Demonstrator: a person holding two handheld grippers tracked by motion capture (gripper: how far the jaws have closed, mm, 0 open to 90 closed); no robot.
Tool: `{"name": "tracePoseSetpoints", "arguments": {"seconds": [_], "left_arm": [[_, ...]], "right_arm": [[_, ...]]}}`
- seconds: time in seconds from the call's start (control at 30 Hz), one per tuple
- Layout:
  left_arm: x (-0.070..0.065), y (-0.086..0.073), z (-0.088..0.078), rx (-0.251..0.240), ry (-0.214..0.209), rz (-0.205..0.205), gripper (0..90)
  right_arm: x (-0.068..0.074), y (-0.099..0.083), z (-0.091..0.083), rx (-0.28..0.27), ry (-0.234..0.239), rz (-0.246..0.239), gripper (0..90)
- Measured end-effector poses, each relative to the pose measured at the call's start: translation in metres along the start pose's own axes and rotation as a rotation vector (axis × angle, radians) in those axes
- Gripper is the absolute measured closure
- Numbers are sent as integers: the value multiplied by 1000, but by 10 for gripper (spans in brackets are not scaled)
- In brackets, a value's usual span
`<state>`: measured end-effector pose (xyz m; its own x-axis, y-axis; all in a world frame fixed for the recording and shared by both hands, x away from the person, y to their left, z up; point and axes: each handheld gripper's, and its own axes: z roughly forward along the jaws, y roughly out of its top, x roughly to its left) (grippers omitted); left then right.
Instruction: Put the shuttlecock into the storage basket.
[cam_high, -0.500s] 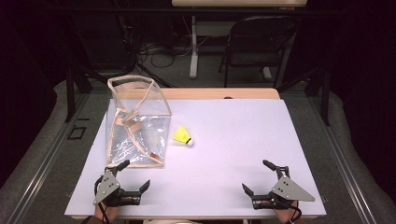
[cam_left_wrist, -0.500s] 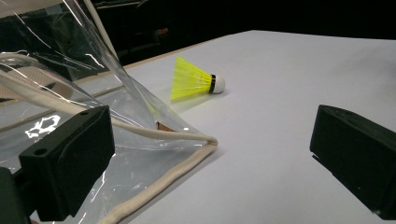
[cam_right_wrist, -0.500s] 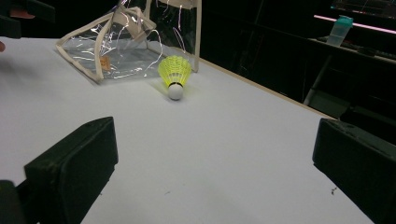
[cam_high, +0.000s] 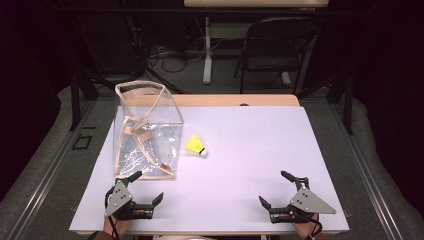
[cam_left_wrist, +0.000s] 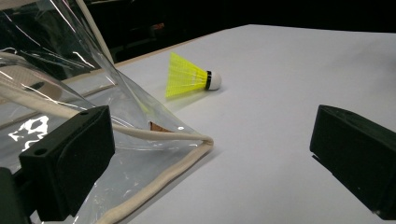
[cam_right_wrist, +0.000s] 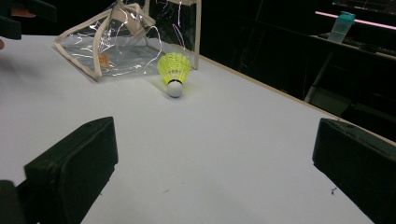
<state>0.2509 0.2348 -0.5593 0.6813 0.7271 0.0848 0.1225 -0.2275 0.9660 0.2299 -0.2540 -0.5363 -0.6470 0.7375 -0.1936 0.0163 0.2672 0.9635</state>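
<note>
A dark room with cables and a folding chair (cam_high: 276, 47) is lying behind a white table (cam_high: 260, 150), where a clear plastic bag (cam_high: 146, 131) with cream fabric trim is standing on the left part and a yellow shuttlecock (cam_high: 195, 146) is lying on its side just beside the bag's right wall, cork end pointing away from the bag. The shuttlecock is looking very light and easily crushed at its feather-like skirt, so the firm white cork tip is seeming the safer place to pinch; it may roll if nudged. The bag is looking light, floppy and slippery on its film panels, while the stitched trim along its rim and lower edge is offering a grippier, stiffer hold. The left gripper (cam_high: 139, 189) is resting at the near edge of the table right beside the bag's near corner, its jaws standing wide apart and gripping nothing, with the trim lying just ahead of one jaw in the left gripper view. The right gripper (cam_high: 279, 189) is sitting well apart from both things at the near right, jaws likewise spread wide and empty.
</note>
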Motion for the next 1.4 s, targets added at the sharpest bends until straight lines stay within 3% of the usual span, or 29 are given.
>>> {"name": "tracePoseSetpoints", "arguments": {"seconds": [1.4], "left_arm": [[-6,12,29,56,-110,21,0]], "right_arm": [[2,0,3,28,6,-7,0]]}}
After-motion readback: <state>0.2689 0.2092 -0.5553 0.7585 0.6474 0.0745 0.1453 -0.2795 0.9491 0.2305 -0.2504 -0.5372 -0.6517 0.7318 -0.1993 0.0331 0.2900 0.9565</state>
